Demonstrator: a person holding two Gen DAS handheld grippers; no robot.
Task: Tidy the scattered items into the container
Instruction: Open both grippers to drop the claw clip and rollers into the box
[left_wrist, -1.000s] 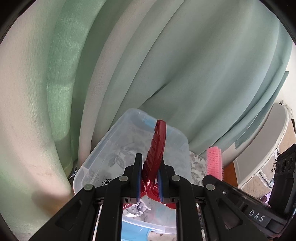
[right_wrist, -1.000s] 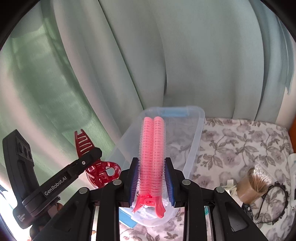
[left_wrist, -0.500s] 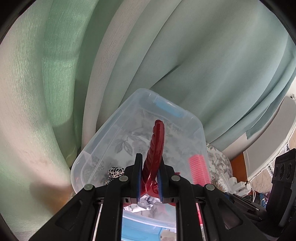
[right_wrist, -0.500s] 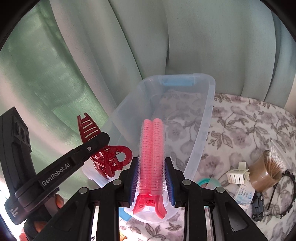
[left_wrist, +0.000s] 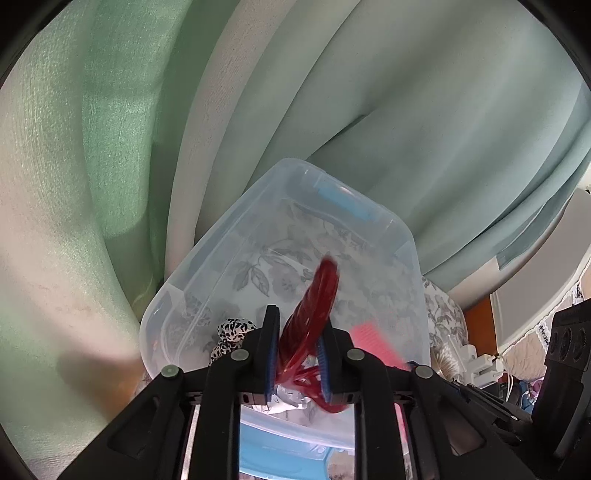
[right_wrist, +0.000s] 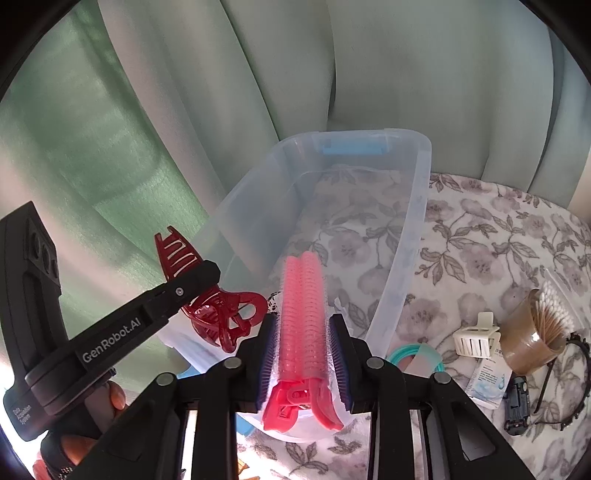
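Note:
A clear plastic bin with blue latches stands on a flowered cloth against the curtain. My left gripper is over the bin's near end with a dark red claw hair clip between its fingers; the clip is tilted and blurred, and also shows in the right wrist view. My right gripper is over the bin's near right side with a pink roller clip between its pads, which stand slightly apart from it. A leopard-print scrunchie lies in the bin.
On the cloth right of the bin lie a white claw clip, a jar of cotton swabs, a teal ring, a small packet, a dark toy car and a black headband. Green curtains hang behind.
Both grippers have moved forward and down over the bin. The red clip has tilted to the right between my left fingers, and the jaws of both grippers have widened a little.

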